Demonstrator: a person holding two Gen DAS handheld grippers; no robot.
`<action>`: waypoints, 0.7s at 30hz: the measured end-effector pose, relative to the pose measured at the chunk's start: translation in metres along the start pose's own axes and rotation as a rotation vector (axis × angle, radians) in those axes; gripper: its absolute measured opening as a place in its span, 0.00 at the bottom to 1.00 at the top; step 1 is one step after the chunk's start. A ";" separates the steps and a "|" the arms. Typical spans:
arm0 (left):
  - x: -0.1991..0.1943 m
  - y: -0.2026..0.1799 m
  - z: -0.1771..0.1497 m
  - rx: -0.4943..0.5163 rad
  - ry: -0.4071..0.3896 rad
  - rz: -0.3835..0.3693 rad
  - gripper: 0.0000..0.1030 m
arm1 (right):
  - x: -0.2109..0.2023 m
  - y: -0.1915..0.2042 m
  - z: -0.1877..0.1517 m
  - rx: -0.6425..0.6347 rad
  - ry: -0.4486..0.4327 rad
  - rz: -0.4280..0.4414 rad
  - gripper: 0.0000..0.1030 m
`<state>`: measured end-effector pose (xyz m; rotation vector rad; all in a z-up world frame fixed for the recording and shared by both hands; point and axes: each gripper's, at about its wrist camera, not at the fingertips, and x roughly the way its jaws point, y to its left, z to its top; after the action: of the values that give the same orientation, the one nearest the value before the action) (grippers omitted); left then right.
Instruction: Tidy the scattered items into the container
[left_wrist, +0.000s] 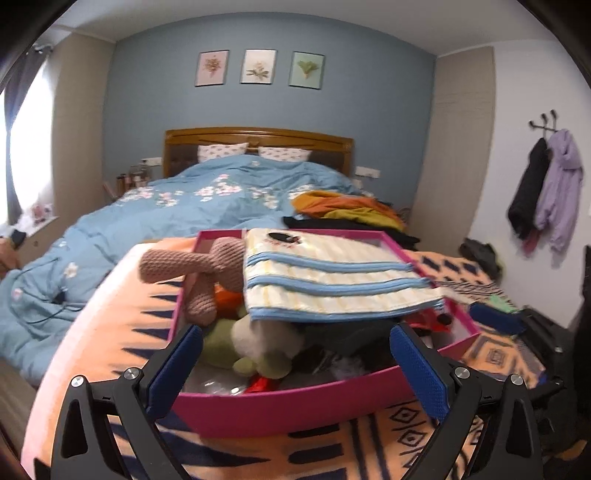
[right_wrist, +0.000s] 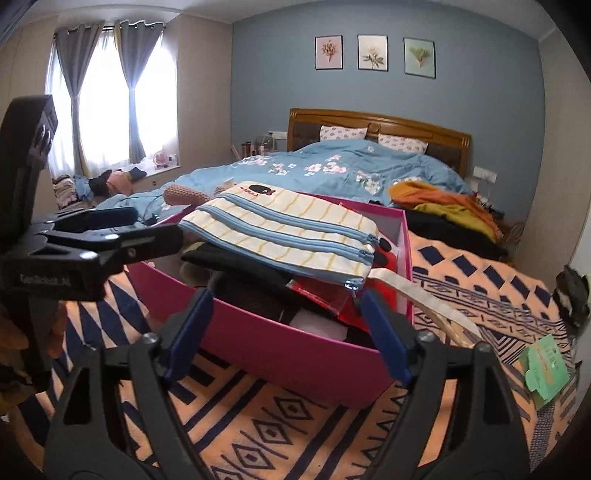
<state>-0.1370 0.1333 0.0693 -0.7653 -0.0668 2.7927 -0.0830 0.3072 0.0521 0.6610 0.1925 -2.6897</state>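
A pink box (left_wrist: 288, 402) sits on a patterned orange blanket, piled full. A cream pouch with blue zips (left_wrist: 332, 280) lies on top of the pile. A brown crocheted toy (left_wrist: 199, 273) sticks out over the box's left wall, and a green and cream plush (left_wrist: 258, 343) lies near the front. My left gripper (left_wrist: 295, 343) is open just above the front rim, holding nothing. In the right wrist view the pouch (right_wrist: 284, 229) caps the box (right_wrist: 273, 347), with a cream strap (right_wrist: 424, 299) hanging over its right corner. My right gripper (right_wrist: 286, 314) is open and empty at the near wall. The left gripper (right_wrist: 147, 229) reaches in from the left.
A green card (right_wrist: 546, 369) lies on the blanket (right_wrist: 295, 413) to the right, with a dark bundle (right_wrist: 572, 291) beyond it. Orange, yellow and black clothes (right_wrist: 443, 206) are heaped behind the box. A bed with a blue floral duvet (right_wrist: 332, 166) fills the background.
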 end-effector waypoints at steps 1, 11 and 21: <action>-0.001 -0.001 -0.002 0.000 -0.001 0.014 1.00 | 0.000 0.001 -0.001 -0.004 0.001 -0.004 0.85; -0.017 -0.002 -0.013 -0.018 -0.006 0.050 1.00 | -0.004 0.008 -0.008 -0.002 -0.012 -0.052 0.96; -0.025 -0.002 -0.028 0.002 0.005 0.057 1.00 | -0.008 0.013 -0.013 0.000 -0.018 -0.066 1.00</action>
<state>-0.1014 0.1288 0.0574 -0.7865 -0.0420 2.8440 -0.0657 0.3001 0.0444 0.6409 0.2137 -2.7572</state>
